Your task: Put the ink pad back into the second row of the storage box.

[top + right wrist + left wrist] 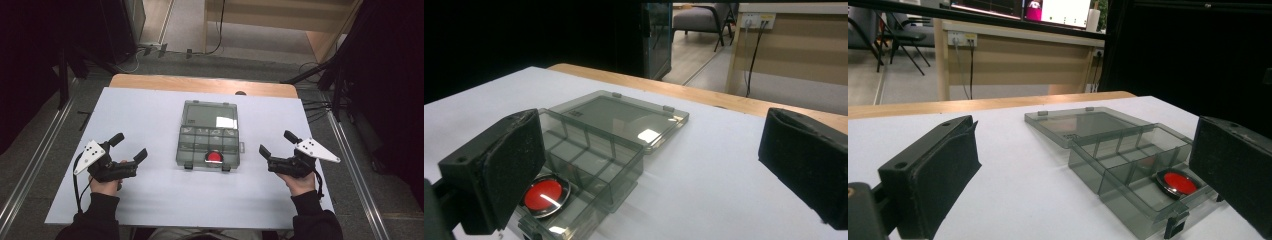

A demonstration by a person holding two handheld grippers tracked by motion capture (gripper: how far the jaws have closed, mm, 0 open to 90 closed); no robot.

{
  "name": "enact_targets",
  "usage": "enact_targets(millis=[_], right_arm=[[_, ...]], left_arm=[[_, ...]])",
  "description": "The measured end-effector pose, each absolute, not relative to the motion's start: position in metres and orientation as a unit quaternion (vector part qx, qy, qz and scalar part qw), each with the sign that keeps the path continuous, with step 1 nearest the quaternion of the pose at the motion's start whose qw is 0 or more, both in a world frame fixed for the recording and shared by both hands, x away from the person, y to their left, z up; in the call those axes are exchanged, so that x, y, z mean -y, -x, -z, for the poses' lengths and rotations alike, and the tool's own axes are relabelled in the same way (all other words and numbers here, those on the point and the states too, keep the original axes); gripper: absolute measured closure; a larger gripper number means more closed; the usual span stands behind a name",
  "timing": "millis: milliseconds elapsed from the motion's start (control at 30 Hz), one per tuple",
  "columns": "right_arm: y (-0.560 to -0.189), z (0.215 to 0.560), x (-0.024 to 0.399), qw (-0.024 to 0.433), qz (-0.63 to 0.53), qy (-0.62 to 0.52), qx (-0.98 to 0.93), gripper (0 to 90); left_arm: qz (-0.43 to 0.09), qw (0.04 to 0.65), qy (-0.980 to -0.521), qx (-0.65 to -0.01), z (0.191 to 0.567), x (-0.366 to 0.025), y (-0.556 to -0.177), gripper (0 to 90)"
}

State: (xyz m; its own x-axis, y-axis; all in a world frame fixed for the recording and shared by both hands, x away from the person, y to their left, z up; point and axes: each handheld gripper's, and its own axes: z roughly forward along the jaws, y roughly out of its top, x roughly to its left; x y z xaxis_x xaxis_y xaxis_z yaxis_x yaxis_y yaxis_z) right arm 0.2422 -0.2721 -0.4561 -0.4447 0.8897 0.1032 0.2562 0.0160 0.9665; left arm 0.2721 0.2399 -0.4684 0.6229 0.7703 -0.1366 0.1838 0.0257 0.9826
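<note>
A smoky-grey compartment box [208,145] sat in the middle of the white table top [150,200], its lid [210,114] thrown fully open and lying flat on the far side. The tray part was split into rows of small cells, and in the large cell along the near edge lay a round red disc with a metal rim [215,157]. Two dark latches hung from the box's near wall. From the left gripper view the disc [1177,183] showed through the clear wall, tucked in the near corner of the tray [1128,165]; from the right gripper view it [543,195] sat just past that gripper's own left-hand jaw, with the lid [619,117] catching a bright patch of light.

To either side of the box, well apart from it, a person's hands held the two tools low over the table. The left gripper [129,147] pointed inward toward the box, jaws spread wide with nothing between them. The right gripper [278,143] mirrored it on the other side, jaws likewise spread and empty. Each carried a grey three-cornered plate on top, and dark sleeves came in from the near edge.

Beyond the white sheet a strip of wooden table edge [200,84] showed, then grey floor with cables.
</note>
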Motion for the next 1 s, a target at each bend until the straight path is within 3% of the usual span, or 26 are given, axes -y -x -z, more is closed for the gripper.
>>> enact_targets(millis=[533,1000], right_arm=[[-0.228,0.474,0.287,0.299,-0.544,-0.442,-0.648,0.0],[-0.231,0.498,0.279,0.270,-0.503,-0.451,-0.686,0.6]], left_arm=[[-0.234,0.616,-0.659,-0.363,0.469,-0.240,-0.273,0.0],[-0.228,0.614,-0.663,-0.362,0.470,-0.238,-0.273,0.0]])
